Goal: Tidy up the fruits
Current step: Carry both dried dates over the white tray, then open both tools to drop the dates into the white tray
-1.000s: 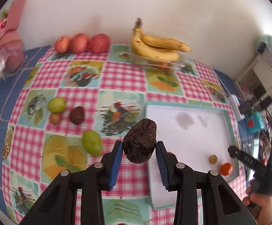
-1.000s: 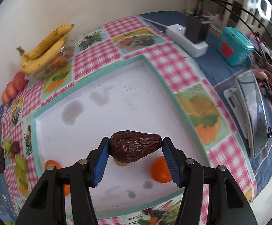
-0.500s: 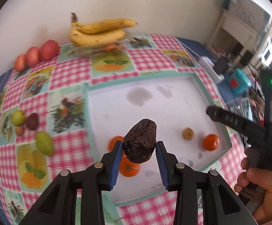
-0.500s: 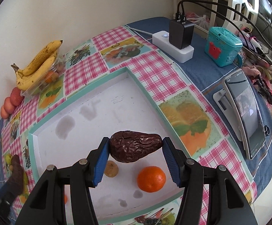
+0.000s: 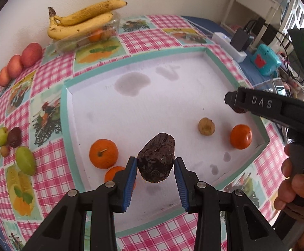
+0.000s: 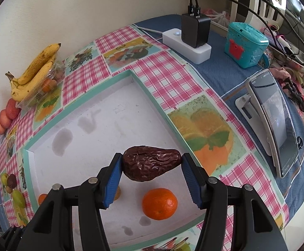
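The jaws of the left gripper [image 5: 155, 164] pinch a dark, wrinkled avocado [image 5: 156, 157] between their blue pads, held upright in the air above the near part of the white tray [image 5: 67, 113] with its teal rim. In this left wrist view two oranges [image 5: 103, 153] sit together in the tray near its near-left corner, one partly hidden behind a jaw, while a small brown fruit [image 5: 206, 126] and another orange [image 5: 241, 136] lie near the tray's right rim. Out on the checked cloth of the counter [image 5: 152, 38], bananas [image 5: 82, 22] rest on a clear plastic box at the far edge, three red apples [image 5: 20, 62] line up toward the far-left corner, and a green fruit [image 5: 25, 160] lies by the left edge. The right gripper [image 5: 238, 104] reaches in over the tray's right rim. From the right wrist view, its jaws [image 6: 152, 164] clamp a second dark wrinkled avocado [image 6: 149, 165] lying crosswise, hanging above the tray's near-right area with one orange [image 6: 159, 203] just below it. A white power strip [image 6: 186, 44], a teal box [image 6: 246, 42] and a propped phone [image 6: 275, 121] stand on the blue cloth beyond.
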Tool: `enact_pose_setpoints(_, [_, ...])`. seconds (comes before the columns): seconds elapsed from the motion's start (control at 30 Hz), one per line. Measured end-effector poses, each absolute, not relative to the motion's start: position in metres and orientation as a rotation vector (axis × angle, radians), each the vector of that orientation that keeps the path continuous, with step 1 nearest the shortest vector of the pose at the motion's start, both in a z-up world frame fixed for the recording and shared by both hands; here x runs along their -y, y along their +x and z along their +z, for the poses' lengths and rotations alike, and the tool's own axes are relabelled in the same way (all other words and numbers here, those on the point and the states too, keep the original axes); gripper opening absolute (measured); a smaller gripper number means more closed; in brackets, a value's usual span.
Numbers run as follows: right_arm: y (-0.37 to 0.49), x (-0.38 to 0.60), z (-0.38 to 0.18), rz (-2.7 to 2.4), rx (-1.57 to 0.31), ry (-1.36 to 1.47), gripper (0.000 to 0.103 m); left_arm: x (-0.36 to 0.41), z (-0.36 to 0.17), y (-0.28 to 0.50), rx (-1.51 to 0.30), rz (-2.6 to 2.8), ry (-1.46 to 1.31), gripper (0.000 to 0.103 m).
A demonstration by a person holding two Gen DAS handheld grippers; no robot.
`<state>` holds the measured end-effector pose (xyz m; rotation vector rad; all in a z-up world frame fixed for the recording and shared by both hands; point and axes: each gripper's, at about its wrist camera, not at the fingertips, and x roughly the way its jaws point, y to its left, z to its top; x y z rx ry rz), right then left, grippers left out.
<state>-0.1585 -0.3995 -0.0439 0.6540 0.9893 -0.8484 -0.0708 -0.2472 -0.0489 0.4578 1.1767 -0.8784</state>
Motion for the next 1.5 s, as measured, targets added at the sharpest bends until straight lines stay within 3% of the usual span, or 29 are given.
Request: enact_pose_setpoints(1.5, [-0.148, 0.403, -0.071, -0.821, -1.084, 0.663, 0.059, 0.256, -0.063, -0.072, -1.183, -0.885, 0.526, 0.040])
